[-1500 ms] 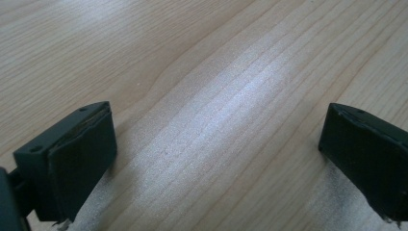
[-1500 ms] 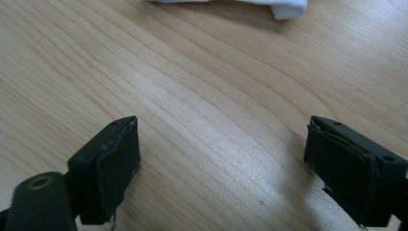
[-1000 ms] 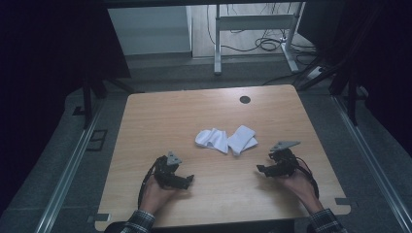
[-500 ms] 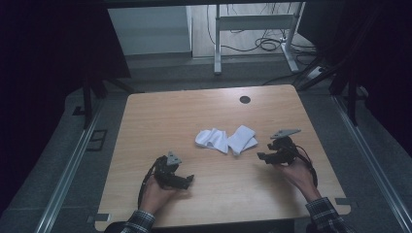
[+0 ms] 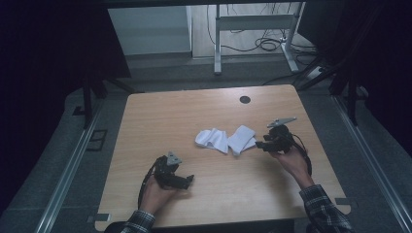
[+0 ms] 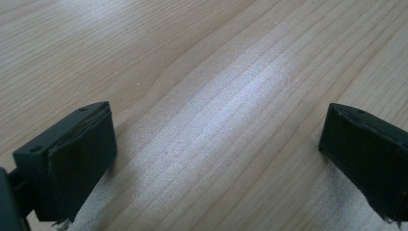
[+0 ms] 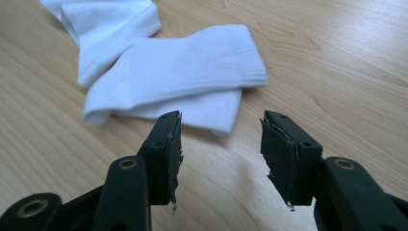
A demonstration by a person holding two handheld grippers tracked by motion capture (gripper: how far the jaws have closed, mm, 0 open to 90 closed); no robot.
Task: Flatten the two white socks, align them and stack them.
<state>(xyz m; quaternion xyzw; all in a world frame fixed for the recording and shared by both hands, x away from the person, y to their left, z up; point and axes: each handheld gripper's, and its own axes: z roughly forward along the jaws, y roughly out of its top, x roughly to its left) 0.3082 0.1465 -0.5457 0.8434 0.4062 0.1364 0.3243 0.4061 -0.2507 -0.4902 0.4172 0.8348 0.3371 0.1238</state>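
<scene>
Wooden table point(image 5: 204, 111) (pale grain) — white socks point(image 5: 226, 140) mid-surface, dark room.

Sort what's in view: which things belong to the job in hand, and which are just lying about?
In the job:
- white folded fabric socks, beside the right gripper, jaws closing, nothing between
- left gripper, open

Lying about:
- round black grommet hole in the wooden table
- floor cables

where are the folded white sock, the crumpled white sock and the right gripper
folded white sock point(image 7: 192, 62), right gripper view, middle of its ribbed upper layer
crumpled white sock point(image 5: 212, 139), high view, middle of the bunched cloth
right gripper point(image 7: 221, 144), right gripper view, midway between its fingertips, jaws apart, nothing between them
</scene>
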